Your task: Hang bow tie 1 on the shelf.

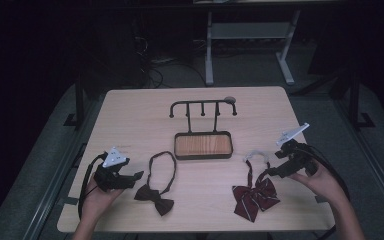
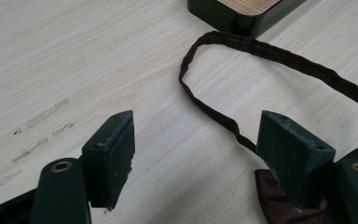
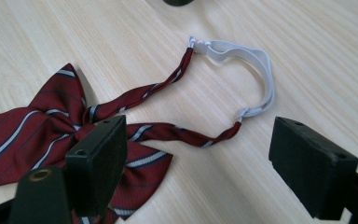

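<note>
Evidently the work is to hang the two bow ties on the black rack point(image 1: 202, 107), which rises from the back of a wood-lined tray point(image 1: 203, 145) at the table's point(image 1: 130, 115) middle, and nothing is done yet: every peg is bare. The dark brown bow tie point(image 1: 155, 199) lies flat in front of the tray and to its left, its neck loop point(image 2: 242, 44) curling back toward the tray's corner. The striped red bow tie point(image 1: 255, 197) lies in front of the tray and to its right, its white elastic band point(image 3: 256, 70) spread on the wood. The left gripper point(image 1: 130, 178) rests just beside the brown tie, jaws wide apart and holding nothing. The right gripper point(image 1: 275, 172) hovers by the red tie's straps, jaws spread fully, also empty. Both ties remain to be picked up, carried to the rack and hooked on.
</note>
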### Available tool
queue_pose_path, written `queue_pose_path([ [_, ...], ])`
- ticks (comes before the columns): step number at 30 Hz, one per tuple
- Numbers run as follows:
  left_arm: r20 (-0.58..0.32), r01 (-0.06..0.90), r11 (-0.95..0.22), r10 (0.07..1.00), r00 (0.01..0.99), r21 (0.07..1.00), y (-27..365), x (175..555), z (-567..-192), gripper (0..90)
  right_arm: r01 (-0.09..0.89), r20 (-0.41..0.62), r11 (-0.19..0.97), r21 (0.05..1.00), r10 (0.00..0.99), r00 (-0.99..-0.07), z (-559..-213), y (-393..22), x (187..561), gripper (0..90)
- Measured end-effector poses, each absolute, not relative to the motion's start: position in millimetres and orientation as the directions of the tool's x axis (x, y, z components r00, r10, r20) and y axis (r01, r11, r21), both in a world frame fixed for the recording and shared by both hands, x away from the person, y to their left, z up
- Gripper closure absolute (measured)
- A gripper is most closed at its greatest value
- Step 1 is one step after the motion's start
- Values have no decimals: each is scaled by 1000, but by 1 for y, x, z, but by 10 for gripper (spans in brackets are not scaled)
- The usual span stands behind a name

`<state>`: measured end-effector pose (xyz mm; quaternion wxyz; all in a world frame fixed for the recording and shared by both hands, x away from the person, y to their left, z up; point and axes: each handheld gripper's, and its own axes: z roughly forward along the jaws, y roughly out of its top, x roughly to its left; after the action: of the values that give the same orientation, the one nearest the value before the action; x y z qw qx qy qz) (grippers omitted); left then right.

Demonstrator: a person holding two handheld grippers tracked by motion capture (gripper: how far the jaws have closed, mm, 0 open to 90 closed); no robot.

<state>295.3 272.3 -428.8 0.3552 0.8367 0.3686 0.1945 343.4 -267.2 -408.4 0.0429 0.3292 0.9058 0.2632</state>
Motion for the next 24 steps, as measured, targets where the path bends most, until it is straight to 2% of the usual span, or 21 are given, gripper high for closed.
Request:
queue_pose_path([
  [8, 67, 481, -472, 761, 645, 739, 274, 296, -429, 283, 585, 59, 669, 460, 634, -771, -410, -257, 357, 292],
  [17, 70, 478, -475, 759, 647, 739, 273, 297, -429, 283, 611, 40, 676, 412, 657, -753, -416, -253, 368, 330],
  [24, 64, 480, -465, 764, 642, 744, 274, 296, -428, 283, 635, 35, 677, 374, 673, -739, -422, -248, 377, 462],
])
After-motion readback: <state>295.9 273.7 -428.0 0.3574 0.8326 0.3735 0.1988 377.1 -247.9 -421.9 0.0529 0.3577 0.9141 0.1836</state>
